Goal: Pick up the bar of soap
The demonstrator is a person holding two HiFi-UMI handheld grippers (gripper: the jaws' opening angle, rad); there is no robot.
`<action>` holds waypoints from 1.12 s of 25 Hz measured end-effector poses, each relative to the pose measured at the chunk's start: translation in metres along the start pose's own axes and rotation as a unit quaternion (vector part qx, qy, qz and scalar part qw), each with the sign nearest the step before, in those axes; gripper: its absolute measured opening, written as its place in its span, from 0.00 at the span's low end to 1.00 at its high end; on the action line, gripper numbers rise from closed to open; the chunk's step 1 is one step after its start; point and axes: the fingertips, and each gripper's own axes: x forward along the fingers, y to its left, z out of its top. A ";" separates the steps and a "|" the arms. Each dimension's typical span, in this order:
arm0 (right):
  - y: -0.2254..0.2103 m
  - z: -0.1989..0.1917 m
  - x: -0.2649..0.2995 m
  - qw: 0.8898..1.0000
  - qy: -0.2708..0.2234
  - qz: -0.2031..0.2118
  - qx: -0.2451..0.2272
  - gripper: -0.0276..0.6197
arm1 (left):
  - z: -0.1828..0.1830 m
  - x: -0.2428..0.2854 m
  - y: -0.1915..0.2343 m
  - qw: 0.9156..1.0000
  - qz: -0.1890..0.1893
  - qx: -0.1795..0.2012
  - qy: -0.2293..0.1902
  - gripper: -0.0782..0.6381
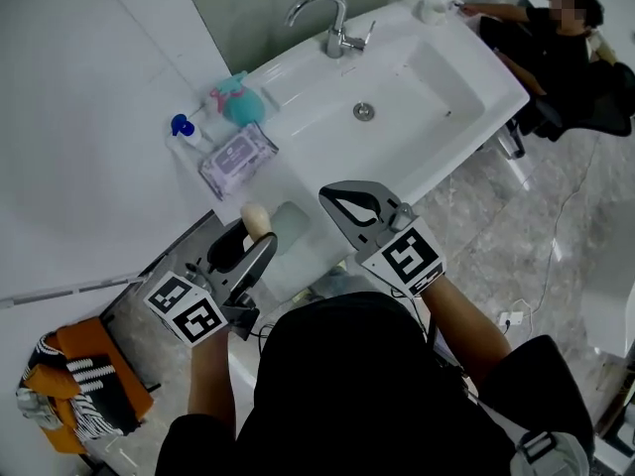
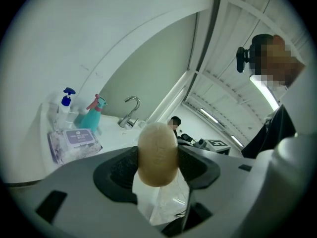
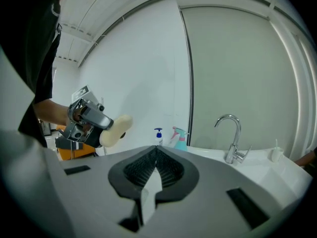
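A cream oval bar of soap (image 2: 157,154) stands clamped between the jaws of my left gripper (image 2: 157,168), lifted off the counter. In the head view the soap (image 1: 255,220) sticks out of the left gripper (image 1: 250,241) near the counter's front left corner. The right gripper view shows the soap (image 3: 116,130) held up at the left. My right gripper (image 1: 349,197) is shut with nothing in it, its pads (image 3: 148,168) touching, and hovers over the counter's front edge.
A white washbasin (image 1: 478,87) with a chrome tap (image 1: 332,21) lies ahead. At the left of the counter stand a blue pump bottle (image 1: 183,127), a teal spray bottle (image 1: 238,101) and a pack of wipes (image 1: 236,158). A seated person (image 1: 566,38) is at the far right.
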 end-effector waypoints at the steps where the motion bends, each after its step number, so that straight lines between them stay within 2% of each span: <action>1: 0.003 0.001 0.002 1.000 0.002 0.002 -0.001 0.05 | 0.001 -0.005 0.000 1.000 -0.001 -0.004 -0.005 0.48; 12: 0.006 0.011 -0.001 1.000 -0.011 -0.013 -0.002 0.05 | 0.006 -0.045 -0.008 0.997 -0.028 -0.042 -0.064 0.48; 28: 0.050 0.007 0.000 0.999 0.017 -0.021 -0.018 0.05 | 0.002 -0.089 -0.011 0.992 -0.061 -0.055 -0.094 0.48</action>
